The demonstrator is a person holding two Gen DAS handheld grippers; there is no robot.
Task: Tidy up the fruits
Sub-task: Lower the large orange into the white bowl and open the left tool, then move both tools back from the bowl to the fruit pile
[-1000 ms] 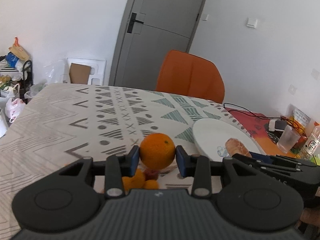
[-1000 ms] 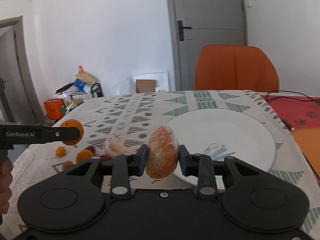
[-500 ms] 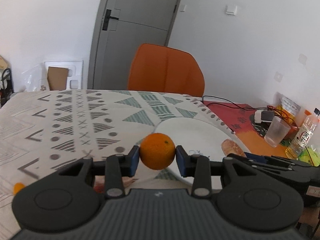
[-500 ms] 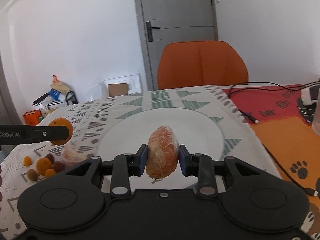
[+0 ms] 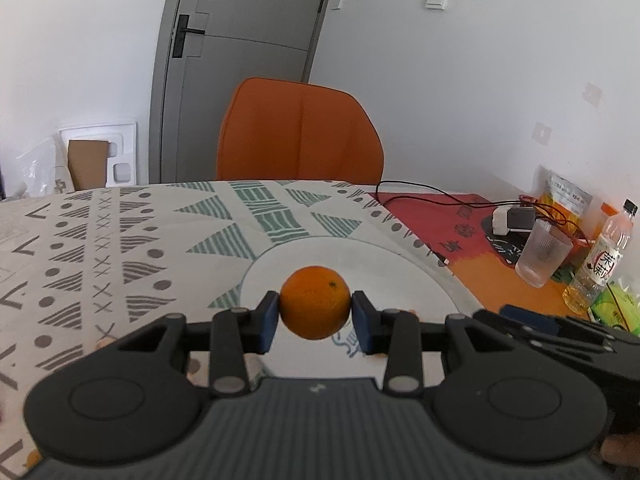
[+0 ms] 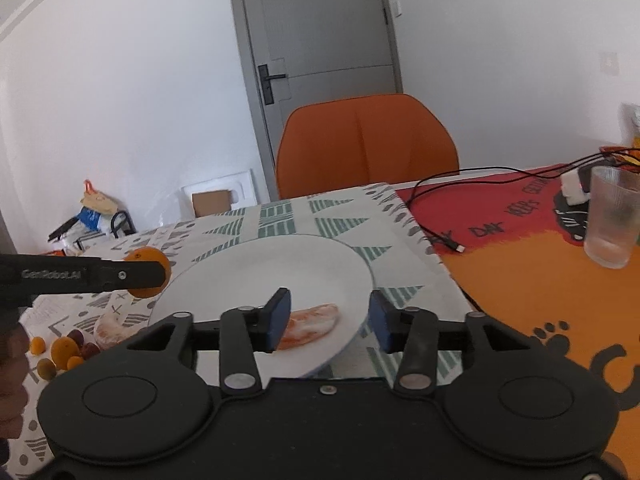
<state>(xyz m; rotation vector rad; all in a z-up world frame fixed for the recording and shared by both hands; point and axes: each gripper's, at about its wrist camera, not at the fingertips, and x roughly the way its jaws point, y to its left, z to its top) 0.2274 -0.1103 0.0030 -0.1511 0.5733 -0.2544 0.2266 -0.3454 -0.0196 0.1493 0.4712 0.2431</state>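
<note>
My left gripper [image 5: 315, 316] is shut on a round orange [image 5: 314, 307], held above the near part of a white plate [image 5: 404, 268]. In the right wrist view that orange [image 6: 148, 266] hangs at the plate's left edge. My right gripper [image 6: 328, 320] has its jaws opening, and the peeled orange piece [image 6: 310, 322] lies on the white plate [image 6: 256, 268] below them, free of both pads. Another peeled piece [image 6: 114, 326] and several small fruits [image 6: 64, 350] lie on the patterned cloth to the left of the plate.
An orange chair [image 6: 366, 144] stands at the table's far side. To the right, on a red and orange mat [image 6: 532, 280], are a ribbed glass [image 6: 610, 216], a black cable [image 6: 448, 236] and a white charger [image 5: 502, 220]; a bottle [image 5: 598, 264] stands by the wall.
Both views swung right, bringing the plate under the grippers. The right gripper's jaws spread apart and the peeled piece dropped onto the plate. The left gripper kept its hold on the orange.
</note>
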